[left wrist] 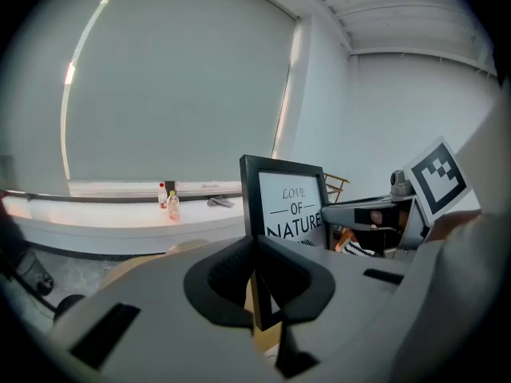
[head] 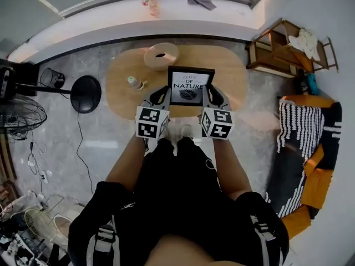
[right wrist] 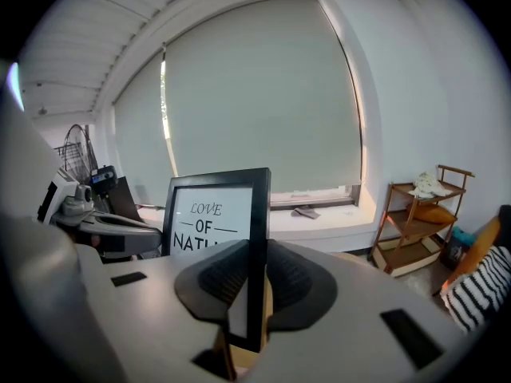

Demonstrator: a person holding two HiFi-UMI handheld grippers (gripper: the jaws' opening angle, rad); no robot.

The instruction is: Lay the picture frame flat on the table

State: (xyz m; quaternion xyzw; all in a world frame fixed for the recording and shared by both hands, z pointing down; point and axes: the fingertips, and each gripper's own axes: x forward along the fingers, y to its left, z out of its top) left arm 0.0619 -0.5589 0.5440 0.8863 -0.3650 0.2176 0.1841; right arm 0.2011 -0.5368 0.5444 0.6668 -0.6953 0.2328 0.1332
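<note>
A black picture frame (head: 190, 86) with a "Love of Nature" print stands upright near the front edge of the oval wooden table (head: 233, 71). My left gripper (head: 165, 93) is shut on the frame's left edge. My right gripper (head: 209, 95) is shut on its right edge. In the left gripper view the frame (left wrist: 291, 206) rises between the dark pads of the left gripper (left wrist: 255, 282). In the right gripper view the frame's side bar (right wrist: 257, 214) sits clamped in the right gripper (right wrist: 251, 294). The frame's foot is hidden behind the jaws.
A tan round roll (head: 161, 55) lies at the table's back left, and a small jar (head: 133, 82) stands left of the frame. A black fan base (head: 86, 93) is on the floor to the left. A wooden rack (head: 285, 46) and a striped chair (head: 302, 143) are on the right.
</note>
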